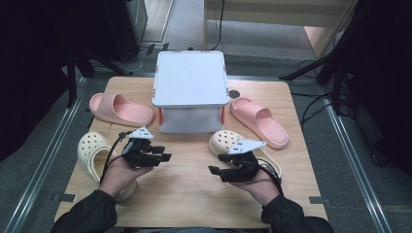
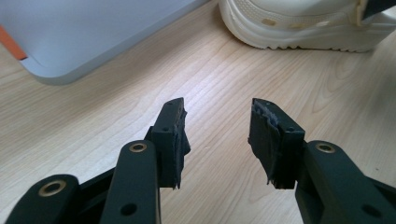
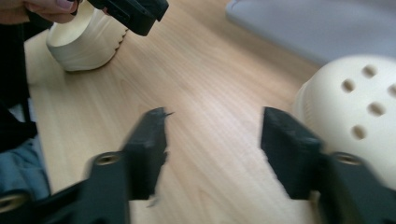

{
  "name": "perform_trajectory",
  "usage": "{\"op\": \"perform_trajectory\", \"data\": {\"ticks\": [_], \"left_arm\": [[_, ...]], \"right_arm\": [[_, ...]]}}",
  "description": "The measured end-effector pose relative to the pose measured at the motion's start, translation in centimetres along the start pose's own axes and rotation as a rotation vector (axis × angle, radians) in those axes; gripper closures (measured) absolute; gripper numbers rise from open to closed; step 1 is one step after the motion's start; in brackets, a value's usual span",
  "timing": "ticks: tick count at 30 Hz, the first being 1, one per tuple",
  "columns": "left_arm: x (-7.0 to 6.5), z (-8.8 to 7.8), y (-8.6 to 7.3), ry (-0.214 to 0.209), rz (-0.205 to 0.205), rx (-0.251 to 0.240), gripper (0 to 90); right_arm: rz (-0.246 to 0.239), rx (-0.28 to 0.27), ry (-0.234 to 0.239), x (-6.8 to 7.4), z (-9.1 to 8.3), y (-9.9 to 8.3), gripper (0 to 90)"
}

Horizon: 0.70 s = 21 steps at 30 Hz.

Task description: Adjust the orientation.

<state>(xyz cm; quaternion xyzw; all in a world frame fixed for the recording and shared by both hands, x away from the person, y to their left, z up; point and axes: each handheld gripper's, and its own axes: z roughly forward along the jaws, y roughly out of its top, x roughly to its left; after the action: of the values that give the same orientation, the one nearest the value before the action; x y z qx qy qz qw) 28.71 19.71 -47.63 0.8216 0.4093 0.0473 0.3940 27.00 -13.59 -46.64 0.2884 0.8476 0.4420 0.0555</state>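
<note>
The right gripper [image 1: 217,171], fingers wide and empty, hovers just beside the cream perforated foam clog [image 1: 228,141], whose toe points toward the box; the left gripper [image 1: 164,158], likewise wide, is farther off.

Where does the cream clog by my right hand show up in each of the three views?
High view: the clog lies right of centre, just below the right corner of the white box.
Left gripper view: top right, beyond the jaws.
Right gripper view: right edge, its holed toe beside the right jaw.
Shared landmark: the white box, top left in the left gripper view and top right in the right gripper view.
</note>
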Motion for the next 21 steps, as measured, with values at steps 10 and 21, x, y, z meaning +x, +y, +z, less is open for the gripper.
{"op": "perform_trajectory", "data": {"ticks": [10,21], "left_arm": [[0.2,-0.4,-0.2,0.015,-0.042,0.009,53.4],[-0.2,-1.9,-0.1,0.036,-0.046,0.009,51.2]], "right_arm": [[0.001,-0.029,0.049,-0.7,0.0,0.0,60.9],[-0.031,0.001,0.121,-0.8,0.9,0.1,54.5]]}}
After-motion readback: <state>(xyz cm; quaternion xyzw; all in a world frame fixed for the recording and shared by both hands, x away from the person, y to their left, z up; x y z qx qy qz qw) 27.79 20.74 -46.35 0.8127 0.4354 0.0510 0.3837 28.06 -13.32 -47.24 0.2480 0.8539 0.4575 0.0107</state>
